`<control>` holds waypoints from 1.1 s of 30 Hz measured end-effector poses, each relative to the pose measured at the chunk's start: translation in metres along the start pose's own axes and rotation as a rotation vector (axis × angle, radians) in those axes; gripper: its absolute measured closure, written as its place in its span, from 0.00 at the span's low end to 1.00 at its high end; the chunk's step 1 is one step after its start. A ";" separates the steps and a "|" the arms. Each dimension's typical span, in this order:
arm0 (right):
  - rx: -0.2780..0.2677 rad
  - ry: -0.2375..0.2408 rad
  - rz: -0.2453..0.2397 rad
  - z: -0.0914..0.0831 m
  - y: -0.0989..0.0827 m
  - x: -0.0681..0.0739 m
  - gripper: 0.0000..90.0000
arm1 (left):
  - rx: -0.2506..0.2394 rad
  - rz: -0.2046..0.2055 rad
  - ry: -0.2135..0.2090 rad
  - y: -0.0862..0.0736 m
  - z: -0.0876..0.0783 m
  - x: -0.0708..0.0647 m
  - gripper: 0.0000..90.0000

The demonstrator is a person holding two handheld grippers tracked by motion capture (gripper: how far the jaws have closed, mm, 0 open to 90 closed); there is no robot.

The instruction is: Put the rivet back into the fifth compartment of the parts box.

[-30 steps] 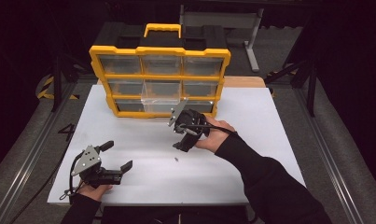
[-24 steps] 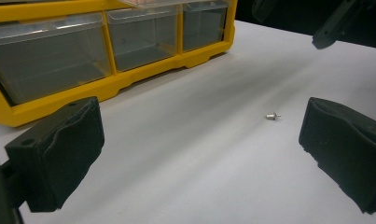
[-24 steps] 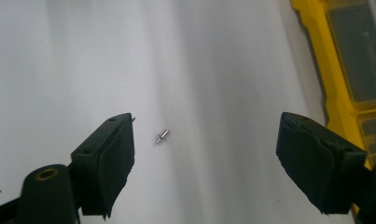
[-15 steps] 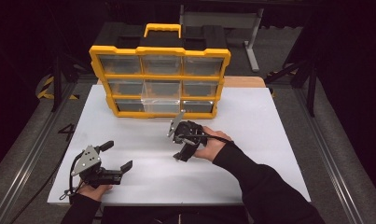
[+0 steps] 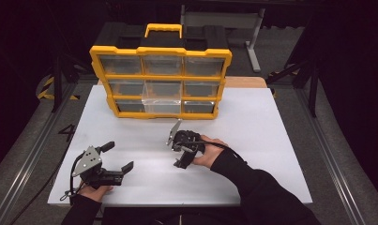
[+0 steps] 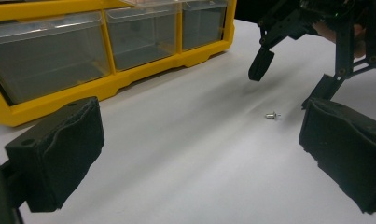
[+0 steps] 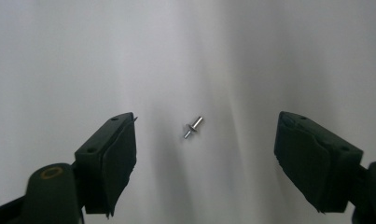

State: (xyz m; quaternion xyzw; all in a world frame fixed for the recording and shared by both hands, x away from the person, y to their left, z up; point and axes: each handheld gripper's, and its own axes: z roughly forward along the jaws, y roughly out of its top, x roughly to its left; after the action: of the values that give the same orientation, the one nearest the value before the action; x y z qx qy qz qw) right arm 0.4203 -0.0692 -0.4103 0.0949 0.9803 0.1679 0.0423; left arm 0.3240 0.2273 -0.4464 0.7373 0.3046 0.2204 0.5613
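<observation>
Black foam pads of the right gripper (image 7: 202, 154) are standing wide apart, holding nothing, as they are bracketing a small metal rivet (image 7: 193, 127) lying on the white table (image 7: 59, 56). Its long axis is running from seven to one o'clock, skewed to the closing line. At ten o'clock beyond, the yellow organizer (image 5: 161, 82) is standing; the left gripper (image 5: 115, 157) is idling open and farther off.

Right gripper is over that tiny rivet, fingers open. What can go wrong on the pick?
1. The rivet is tiny and lies flat on the smooth white table; the wide padded fingers may close above it or pinch only the thin stem, so it could slip out.
2. It lies askew between the fingers of the right gripper; one pad touching first could roll or flick it away.
3. The fingers may jam against the table before closing.
</observation>
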 end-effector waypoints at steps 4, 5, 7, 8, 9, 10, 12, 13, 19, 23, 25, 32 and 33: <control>0.018 0.016 0.002 0.011 0.000 0.001 0.29 | -0.005 -0.003 0.002 0.000 0.000 0.000 0.01; 0.023 0.018 -0.003 0.012 0.000 0.001 0.30 | -0.004 -0.002 0.002 0.000 0.000 0.000 0.01; 0.026 0.017 0.000 0.015 0.000 0.001 0.33 | -0.001 -0.003 0.000 0.000 0.000 0.000 0.01; 0.026 0.017 0.000 0.015 0.000 0.001 0.33 | -0.001 -0.003 0.000 0.000 0.000 0.000 0.01; 0.025 0.024 -0.004 0.017 -0.001 0.000 0.38 | -0.003 -0.003 0.001 0.000 0.000 0.000 0.01; 0.028 0.029 -0.003 0.018 0.000 0.000 0.41 | -0.004 -0.002 0.002 0.000 0.000 0.000 0.01; 0.032 0.029 0.005 0.019 0.000 0.001 0.43 | -0.004 -0.003 0.002 0.000 0.000 0.000 0.01; 0.035 0.026 0.000 0.020 0.000 0.000 0.46 | -0.004 -0.002 0.002 0.000 0.000 0.000 0.01; 0.025 0.049 0.004 0.019 0.003 -0.001 0.72 | 0.000 0.000 0.000 0.000 0.000 0.000 0.01; 0.035 0.049 -0.001 0.018 0.004 -0.001 0.86 | -0.003 -0.003 0.001 0.000 0.000 0.000 0.01; 0.043 0.051 -0.005 0.018 0.004 -0.001 0.91 | -0.002 -0.001 0.000 0.000 0.000 0.000 0.01; 0.040 0.050 -0.011 0.011 0.006 -0.001 0.91 | -0.004 -0.003 0.001 0.000 0.000 0.000 0.01; 0.036 0.046 -0.013 0.008 0.007 -0.001 0.91 | -0.004 -0.003 0.001 0.000 0.000 0.000 0.01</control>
State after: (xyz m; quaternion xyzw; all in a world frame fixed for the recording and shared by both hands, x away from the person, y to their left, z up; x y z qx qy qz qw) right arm 0.4229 -0.0605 -0.4156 0.0854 0.9845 0.1520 0.0190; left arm 0.3239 0.2271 -0.4465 0.7357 0.3055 0.2206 0.5627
